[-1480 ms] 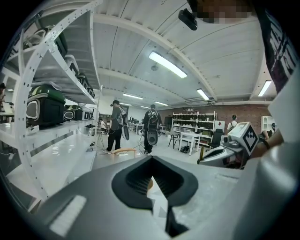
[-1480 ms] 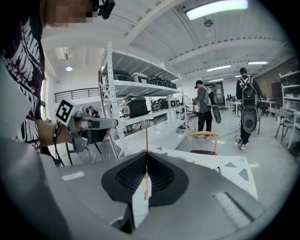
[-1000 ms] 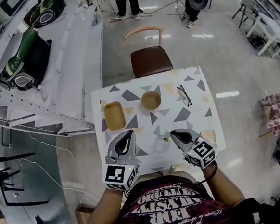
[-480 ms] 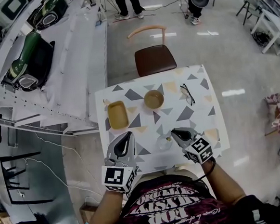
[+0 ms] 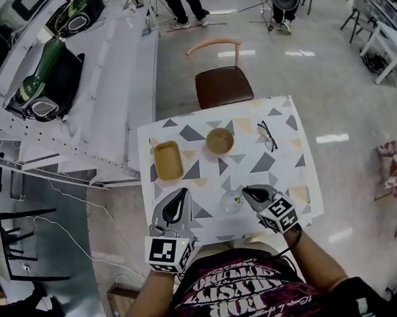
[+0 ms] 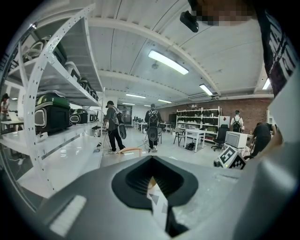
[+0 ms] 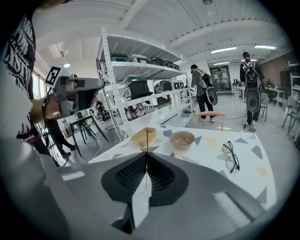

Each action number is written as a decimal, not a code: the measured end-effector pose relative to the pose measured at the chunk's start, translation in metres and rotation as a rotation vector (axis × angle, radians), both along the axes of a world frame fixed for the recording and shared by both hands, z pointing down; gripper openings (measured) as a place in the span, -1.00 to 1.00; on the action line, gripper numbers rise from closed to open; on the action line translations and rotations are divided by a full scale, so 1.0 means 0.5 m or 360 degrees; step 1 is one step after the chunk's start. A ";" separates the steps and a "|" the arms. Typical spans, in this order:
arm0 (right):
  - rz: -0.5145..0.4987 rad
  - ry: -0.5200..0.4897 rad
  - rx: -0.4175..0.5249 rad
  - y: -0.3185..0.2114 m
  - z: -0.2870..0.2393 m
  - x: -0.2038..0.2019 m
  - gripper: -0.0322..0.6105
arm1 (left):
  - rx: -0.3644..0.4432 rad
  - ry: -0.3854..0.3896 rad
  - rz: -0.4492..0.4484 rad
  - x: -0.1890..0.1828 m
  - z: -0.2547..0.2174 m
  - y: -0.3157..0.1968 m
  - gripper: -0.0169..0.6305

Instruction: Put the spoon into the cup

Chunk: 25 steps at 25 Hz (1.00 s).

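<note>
Spoon (image 7: pixel 147 138) comes first: our right gripper (image 5: pixel 247 191) is clenched on it, and its thin gold handle stands upright between the closed jaws. From the head view its lower end sits at the right rim of the cup (image 5: pixel 230 202). We cannot tell whether it is already inside the glass or just above it.

The patterned table (image 5: pixel 281 161) carries everything, and the cup stands near our edge of it, between the two grippers. Our left gripper (image 5: pixel 182 192) rests to the cup's left with its jaws together on nothing. Farther out are a rectangular wooden tray (image 5: pixel 167 159), a round wooden bowl (image 5: pixel 220 140) and a pair of glasses (image 5: pixel 267 135), all well apart from the cup.

We judge the task to be at its last step, which is lowering and letting go. To do it well, we should centre the spoon's lower end over the cup mouth and bring it down vertically until it meets the bottom. Only then should we ease the jaws apart, so the handle leans gently on the rim. The clear cup looks light, so a sideways nudge could tip it. Our idle left gripper is close enough to steady it if needed.
</note>
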State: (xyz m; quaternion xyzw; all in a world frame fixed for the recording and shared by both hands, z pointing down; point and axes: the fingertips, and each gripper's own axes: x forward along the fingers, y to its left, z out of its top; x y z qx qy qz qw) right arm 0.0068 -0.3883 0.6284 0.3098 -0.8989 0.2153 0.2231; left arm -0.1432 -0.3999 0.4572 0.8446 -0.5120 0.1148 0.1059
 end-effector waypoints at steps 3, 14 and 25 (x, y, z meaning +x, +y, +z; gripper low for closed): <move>-0.0020 0.0028 -0.0002 0.007 0.013 0.000 -0.79 | 0.0000 -0.0004 -0.0021 -0.003 -0.001 0.011 -0.94; -0.0131 0.0130 -0.0032 0.039 0.053 -0.021 -0.79 | 0.0001 -0.0012 -0.0089 -0.013 0.000 0.063 -0.94; -0.0070 0.0266 -0.0057 0.028 0.103 -0.004 -0.75 | 0.0001 -0.0033 -0.0155 -0.010 0.004 0.130 -0.94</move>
